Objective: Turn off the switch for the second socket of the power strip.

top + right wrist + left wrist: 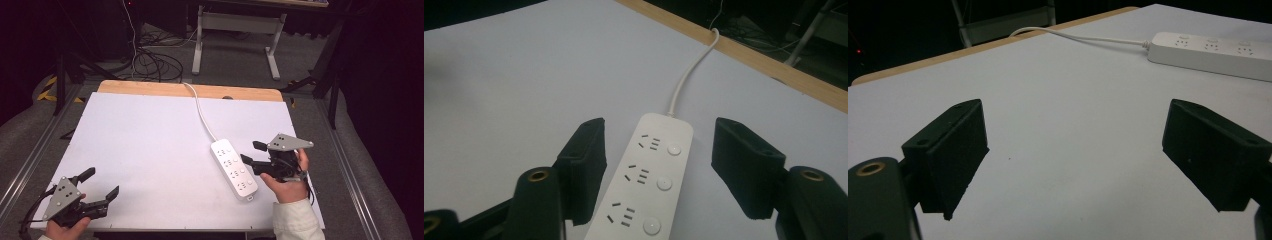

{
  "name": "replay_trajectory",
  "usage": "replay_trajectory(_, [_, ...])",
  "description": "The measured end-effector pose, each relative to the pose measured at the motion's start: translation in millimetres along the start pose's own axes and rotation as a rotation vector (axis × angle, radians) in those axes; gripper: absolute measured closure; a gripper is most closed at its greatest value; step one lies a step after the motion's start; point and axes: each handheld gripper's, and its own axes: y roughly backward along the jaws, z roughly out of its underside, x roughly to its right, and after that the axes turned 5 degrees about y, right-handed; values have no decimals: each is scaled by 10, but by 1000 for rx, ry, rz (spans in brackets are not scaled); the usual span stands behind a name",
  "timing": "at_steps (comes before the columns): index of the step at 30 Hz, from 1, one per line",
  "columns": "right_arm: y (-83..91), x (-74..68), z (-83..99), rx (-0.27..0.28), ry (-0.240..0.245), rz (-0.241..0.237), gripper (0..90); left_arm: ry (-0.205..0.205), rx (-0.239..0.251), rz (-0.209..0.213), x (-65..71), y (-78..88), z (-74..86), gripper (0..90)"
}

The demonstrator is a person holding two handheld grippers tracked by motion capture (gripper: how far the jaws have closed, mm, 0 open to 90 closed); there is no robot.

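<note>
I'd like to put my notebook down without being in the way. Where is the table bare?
The white table is bare left of the power strip, from the wooden far edge to the left gripper. It's crowded around the strip, its cord and the right gripper.

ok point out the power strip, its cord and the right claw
power strip (234,169): high view, middle of its top face
cord (201,111): high view, mid-length on the white table
right claw (252,151): high view, midway between its tips

White tabletop (150,150) with wooden far edge (150,88); cables (155,62) on floor behind.
</note>
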Motion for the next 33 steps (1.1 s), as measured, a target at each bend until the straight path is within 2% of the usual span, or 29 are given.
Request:
replay_trajectory(9, [160,33,205,41,-32,-20,294,-6,1,0,4,2,-3,115])
replay_trajectory(11, [173,40,255,38,-35,-32,244,-1,2,1,8,1,-2,115])
replay_trajectory(17, [211,40,399,55,-37,-48,216,-3,3,3,2,3,-3,115])
replay_trajectory(19, [208,41,438,45,-37,-69,167,1,4,6,4,3,-2,115])
replay_trajectory(21, [197,41,485,29,-31,-78,159,-4,1,6,0,4,-3,115])
replay_trajectory(26, [190,23,604,32,-18,-107,142,-1,3,6,1,3,-3,115])
replay_trajectory(33, [163,-11,787,50,-24,-97,120,0,0,13,1,4,-5,115])
